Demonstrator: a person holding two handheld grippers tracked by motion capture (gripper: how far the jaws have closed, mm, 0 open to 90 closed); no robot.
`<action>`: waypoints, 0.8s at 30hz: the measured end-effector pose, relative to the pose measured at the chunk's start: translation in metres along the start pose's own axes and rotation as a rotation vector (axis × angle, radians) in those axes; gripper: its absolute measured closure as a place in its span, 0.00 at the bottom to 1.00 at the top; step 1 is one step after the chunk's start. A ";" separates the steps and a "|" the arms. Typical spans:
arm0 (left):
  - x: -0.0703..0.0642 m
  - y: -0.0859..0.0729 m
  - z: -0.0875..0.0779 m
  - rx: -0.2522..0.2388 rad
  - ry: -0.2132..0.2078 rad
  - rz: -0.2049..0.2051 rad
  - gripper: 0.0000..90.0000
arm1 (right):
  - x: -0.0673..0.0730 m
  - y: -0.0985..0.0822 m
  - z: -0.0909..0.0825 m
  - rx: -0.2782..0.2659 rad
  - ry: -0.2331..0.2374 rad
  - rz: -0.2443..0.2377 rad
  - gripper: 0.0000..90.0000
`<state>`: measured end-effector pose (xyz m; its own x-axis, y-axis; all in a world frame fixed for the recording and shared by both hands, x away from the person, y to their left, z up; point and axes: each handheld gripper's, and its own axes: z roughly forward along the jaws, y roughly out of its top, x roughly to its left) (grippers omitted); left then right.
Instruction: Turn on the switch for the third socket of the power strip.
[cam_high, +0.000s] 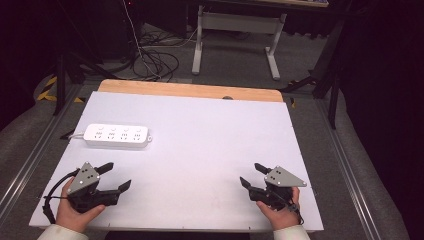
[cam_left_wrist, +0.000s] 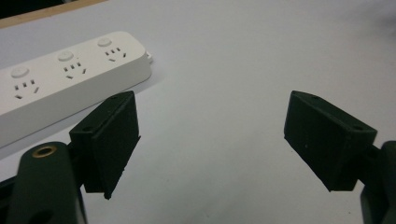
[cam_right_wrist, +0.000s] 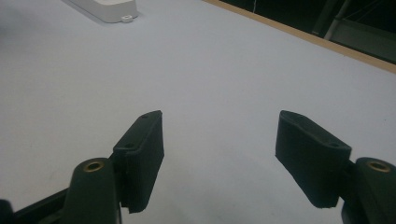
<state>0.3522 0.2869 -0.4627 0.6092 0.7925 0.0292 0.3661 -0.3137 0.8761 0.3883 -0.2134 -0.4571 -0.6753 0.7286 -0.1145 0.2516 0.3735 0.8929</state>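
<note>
A white power strip (cam_high: 117, 135) with several sockets lies flat on the left part of the white tabletop (cam_high: 210, 145). My left gripper (cam_high: 116, 175) rests near the front left edge, open and empty, a short way in front of the strip. In the left gripper view the strip (cam_left_wrist: 60, 79) sits beyond the left jaw, and the gripper (cam_left_wrist: 212, 140) holds nothing. My right gripper (cam_high: 252, 175) stands open near the front right edge. In the right gripper view its jaws (cam_right_wrist: 219, 154) are wide apart over bare table, with the strip's end (cam_right_wrist: 109, 9) far off at the top left.
A wooden strip (cam_high: 190, 90) borders the table's far edge. Beyond it stand a white desk frame (cam_high: 237, 35) and cables (cam_high: 155, 60) on the floor. Metal rails (cam_high: 345, 160) run along both sides of the table.
</note>
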 end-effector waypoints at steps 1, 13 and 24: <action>-0.001 0.000 0.000 0.001 0.008 0.015 0.21 | 0.000 0.000 0.000 0.001 0.002 0.000 0.37; -0.001 0.002 -0.002 0.002 0.003 0.013 0.20 | 0.001 -0.001 0.001 0.009 -0.001 -0.010 0.37; -0.003 0.006 -0.003 0.021 0.021 0.043 0.21 | 0.002 0.000 0.001 0.008 -0.002 -0.016 0.37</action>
<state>0.3500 0.2840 -0.4560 0.6094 0.7891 0.0770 0.3546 -0.3581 0.8637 0.3879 -0.2116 -0.4582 -0.6776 0.7238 -0.1300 0.2465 0.3901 0.8872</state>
